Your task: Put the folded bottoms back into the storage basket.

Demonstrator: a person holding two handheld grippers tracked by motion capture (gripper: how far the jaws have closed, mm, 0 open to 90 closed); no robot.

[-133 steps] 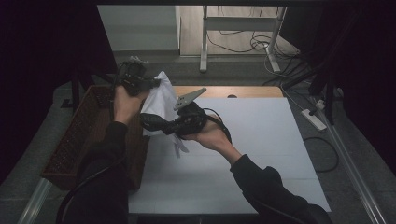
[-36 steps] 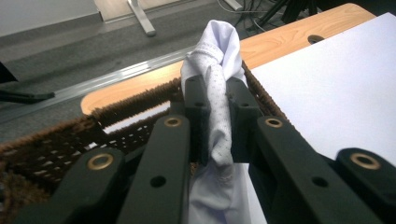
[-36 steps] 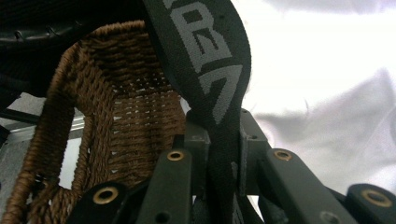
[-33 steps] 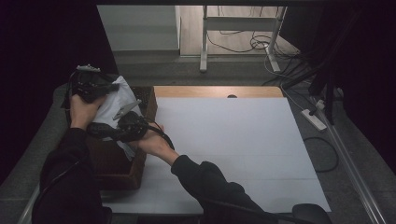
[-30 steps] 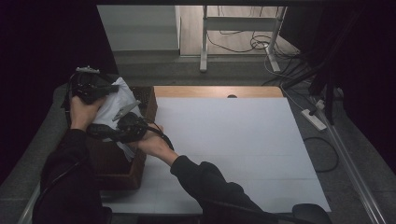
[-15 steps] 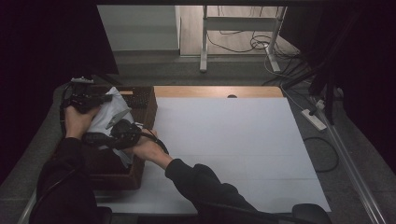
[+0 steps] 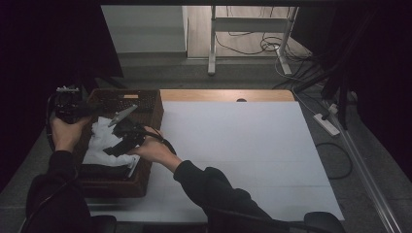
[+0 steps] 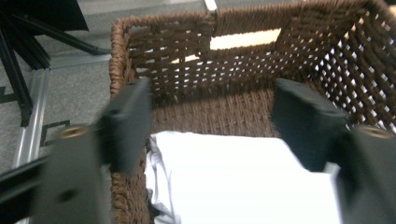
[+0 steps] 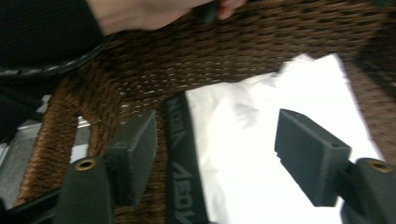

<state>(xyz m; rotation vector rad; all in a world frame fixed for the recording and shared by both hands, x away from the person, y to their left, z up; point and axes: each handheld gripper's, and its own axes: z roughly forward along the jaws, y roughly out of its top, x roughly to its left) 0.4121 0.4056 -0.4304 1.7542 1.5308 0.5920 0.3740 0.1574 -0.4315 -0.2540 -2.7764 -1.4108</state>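
From above, the white cloth lies in the wicker basket at nine o'clock. The left gripper has just sprung open, empty; the right gripper likewise. Release step; next, I'd guess, both lift clear.

A white tabletop with a wooden strip along its far edge carries a brown wicker basket at its left end; the basket holds white cloth.
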